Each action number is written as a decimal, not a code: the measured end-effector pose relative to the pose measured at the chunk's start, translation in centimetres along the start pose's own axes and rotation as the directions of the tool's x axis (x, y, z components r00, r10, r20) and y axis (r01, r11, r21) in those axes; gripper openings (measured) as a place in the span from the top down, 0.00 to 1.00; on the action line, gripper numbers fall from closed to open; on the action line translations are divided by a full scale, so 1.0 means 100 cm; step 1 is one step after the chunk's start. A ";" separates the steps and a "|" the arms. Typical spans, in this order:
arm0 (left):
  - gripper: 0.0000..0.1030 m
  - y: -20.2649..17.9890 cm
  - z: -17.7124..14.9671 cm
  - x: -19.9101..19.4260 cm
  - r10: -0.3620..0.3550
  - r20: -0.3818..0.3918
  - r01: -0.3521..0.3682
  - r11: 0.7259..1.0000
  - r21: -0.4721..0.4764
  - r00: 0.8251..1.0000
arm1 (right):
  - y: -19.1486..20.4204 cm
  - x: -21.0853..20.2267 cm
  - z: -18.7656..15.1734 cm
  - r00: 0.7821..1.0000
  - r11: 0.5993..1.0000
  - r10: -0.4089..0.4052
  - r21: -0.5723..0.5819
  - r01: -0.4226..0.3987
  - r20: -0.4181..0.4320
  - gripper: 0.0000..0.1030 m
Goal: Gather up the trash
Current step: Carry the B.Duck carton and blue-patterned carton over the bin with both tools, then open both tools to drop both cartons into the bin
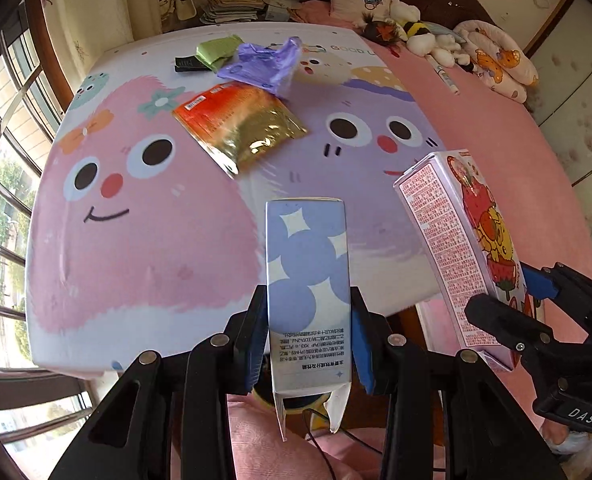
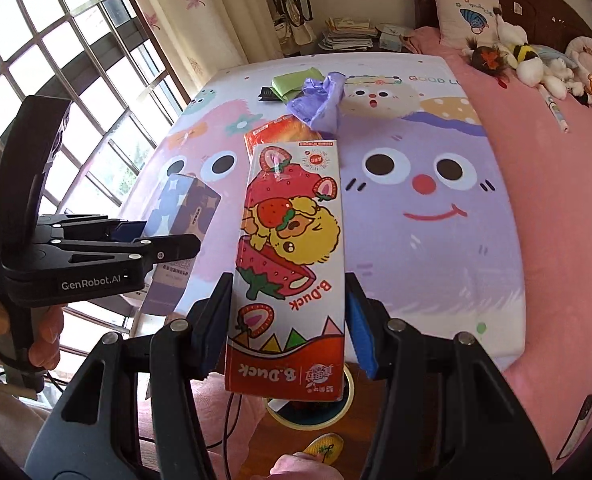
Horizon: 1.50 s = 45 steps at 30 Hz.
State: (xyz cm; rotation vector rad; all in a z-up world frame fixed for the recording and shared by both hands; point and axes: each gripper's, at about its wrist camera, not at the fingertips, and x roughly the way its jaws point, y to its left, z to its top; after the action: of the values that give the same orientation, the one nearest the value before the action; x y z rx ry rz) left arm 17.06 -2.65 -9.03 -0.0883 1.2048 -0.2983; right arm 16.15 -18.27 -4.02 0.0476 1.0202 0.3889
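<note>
L gripper (image 1: 310, 344): black hand-held two-finger clamp w/ blue pads, closed on the tall blue-and-white cardboard carton (image 1: 308, 280); held in air near bed edge.
Blue carton: long axis runs away from cam, sealed end far, torn-open flaps near; matte, boxy.
R gripper (image 2: 287, 334): same build, clamped on the long glossy strawberry-print B.Duck cardboard box (image 2: 289, 256); also off the bed.
B.Duck box: long axis fwd, red base end nearest, top toward headboard; flat rectangular.
Bed: cartoon-face printed sheet (image 1: 143, 240), smooth fabric.
Mid: crinkled orange-and-gold foil pouch (image 1: 241, 124), lying flat.
Far: crumpled purple plastic bag (image 1: 265, 62), beside a folded green packet (image 1: 215, 50); small black item (image 1: 187, 65) touching green one.
Headboard end: plush toys (image 1: 420, 32).
</note>
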 end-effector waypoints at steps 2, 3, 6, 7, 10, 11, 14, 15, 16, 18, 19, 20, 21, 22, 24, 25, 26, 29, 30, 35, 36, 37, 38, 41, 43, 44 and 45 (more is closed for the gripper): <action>0.64 -0.021 -0.021 0.000 0.012 -0.007 -0.012 1.000 0.002 1.000 | -0.014 -0.015 -0.025 1.000 1.000 0.017 0.010 -0.017 -0.005 0.52; 0.64 -0.030 -0.031 -0.001 0.026 -0.018 -0.026 1.000 0.001 1.000 | -0.022 -0.021 -0.036 1.000 1.000 0.024 0.018 -0.023 -0.011 0.52; 0.64 -0.049 -0.057 -0.010 0.048 -0.045 -0.047 0.999 0.016 0.998 | -0.045 -0.037 -0.063 0.998 0.995 0.056 0.085 -0.053 -0.036 0.52; 0.64 -0.053 -0.065 -0.014 0.061 -0.049 -0.060 0.998 0.030 0.997 | -0.051 -0.042 -0.071 0.997 0.993 0.069 0.104 -0.065 -0.041 0.52; 0.64 -0.059 -0.084 -0.020 0.085 -0.068 -0.081 0.995 0.055 0.994 | -0.059 -0.051 -0.090 0.995 0.990 0.092 0.109 -0.086 -0.049 0.52; 0.64 -0.061 -0.089 -0.019 0.090 -0.080 -0.085 0.995 0.058 0.993 | -0.060 -0.052 -0.097 0.993 0.989 0.101 0.111 -0.095 -0.053 0.52; 0.64 -0.060 -0.102 -0.010 0.098 -0.123 -0.090 0.993 0.073 0.988 | -0.062 -0.043 -0.117 0.988 0.982 0.129 0.147 -0.116 -0.082 0.52; 0.64 -0.061 -0.108 -0.006 0.100 -0.137 -0.090 0.993 0.079 0.985 | -0.061 -0.037 -0.123 0.986 0.979 0.137 0.167 -0.120 -0.097 0.52; 0.64 -0.061 -0.112 0.000 0.098 -0.151 -0.087 0.993 0.082 0.984 | -0.062 -0.032 -0.130 0.983 0.974 0.147 0.187 -0.125 -0.109 0.52; 0.64 -0.061 -0.123 0.011 0.085 -0.180 -0.071 0.994 0.084 0.980 | -0.063 -0.022 -0.146 0.978 0.968 0.158 0.217 -0.127 -0.133 0.52; 0.64 -0.061 -0.128 0.020 0.077 -0.196 -0.061 0.995 0.084 0.978 | -0.063 -0.014 -0.153 0.977 0.966 0.154 0.228 -0.118 -0.149 0.52; 0.64 -0.062 -0.134 0.029 0.067 -0.211 -0.050 0.995 0.087 0.975 | -0.064 -0.006 -0.162 0.974 0.964 0.149 0.243 -0.105 -0.170 0.52; 0.64 -0.061 -0.140 0.039 0.060 -0.224 -0.040 0.995 0.091 0.973 | -0.065 0.003 -0.171 0.970 0.961 0.147 0.262 -0.094 -0.194 0.52; 0.64 -0.060 -0.147 0.051 0.055 -0.238 -0.034 0.995 0.094 0.970 | -0.067 0.013 -0.181 0.965 0.955 0.149 0.284 -0.084 -0.216 0.52; 0.64 -0.055 -0.162 0.079 0.048 -0.277 -0.024 0.996 0.090 0.960 | -0.072 0.037 -0.203 0.954 0.942 0.152 0.329 -0.061 -0.259 0.52; 0.64 -0.050 -0.169 0.097 0.042 -0.294 -0.018 0.996 0.084 0.955 | -0.074 0.052 -0.215 0.947 0.936 0.152 0.350 -0.046 -0.282 0.52; 0.64 -0.046 -0.177 0.114 0.037 -0.308 -0.014 0.997 0.078 0.951 | -0.078 0.067 -0.227 0.941 0.927 0.151 0.374 -0.029 -0.302 0.52; 0.64 -0.031 -0.199 0.165 0.030 -0.340 -0.011 0.998 0.058 0.940 | -0.087 0.117 -0.269 0.919 0.896 0.153 0.444 0.026 -0.364 0.52; 0.64 -0.026 -0.206 0.182 0.027 -0.349 -0.011 0.999 0.047 0.937 | -0.089 0.135 -0.283 0.909 0.883 0.158 0.468 0.044 -0.385 0.52; 0.64 0.010 -0.237 0.263 -0.002 -0.408 -0.012 0.999 -0.030 0.913 | -0.096 0.225 -0.340 0.871 0.835 0.169 0.537 0.122 -0.461 0.51; 0.64 0.016 -0.241 0.276 -0.002 -0.415 -0.015 0.999 -0.038 0.910 | -0.097 0.241 -0.349 0.867 0.826 0.172 0.547 0.132 -0.469 0.51; 0.64 0.022 -0.246 0.288 0.002 -0.419 -0.020 0.999 -0.038 0.908 | -0.098 0.256 -0.356 0.863 0.822 0.172 0.552 0.140 -0.475 0.51; 0.64 0.027 -0.250 0.298 0.013 -0.421 -0.029 0.999 -0.031 0.907 | -0.098 0.270 -0.362 0.859 0.821 0.170 0.551 0.147 -0.482 0.51; 0.63 0.030 -0.256 0.326 0.060 -0.418 -0.060 0.998 0.012 0.906 | -0.098 0.307 -0.378 0.852 0.822 0.157 0.544 0.167 -0.500 0.51; 0.62 0.031 -0.259 0.338 0.082 -0.421 -0.075 0.997 0.033 0.903 | -0.099 0.325 -0.385 0.853 0.820 0.145 0.544 0.180 -0.501 0.51; 0.59 0.033 -0.260 0.341 0.087 -0.424 -0.079 0.996 0.036 0.902 | -0.099 0.333 -0.388 0.855 0.819 0.137 0.543 0.187 -0.501 0.50; 0.55 0.034 -0.260 0.343 0.087 -0.426 -0.081 0.996 0.033 0.901 | -0.099 0.340 -0.392 0.855 0.816 0.135 0.546 0.191 -0.500 0.50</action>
State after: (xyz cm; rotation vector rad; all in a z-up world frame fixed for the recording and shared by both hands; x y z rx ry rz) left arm 4.67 -6.42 -50.22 0.0456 1.6386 -0.2572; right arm 1.95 -21.52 -54.76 0.5065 1.6592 0.0340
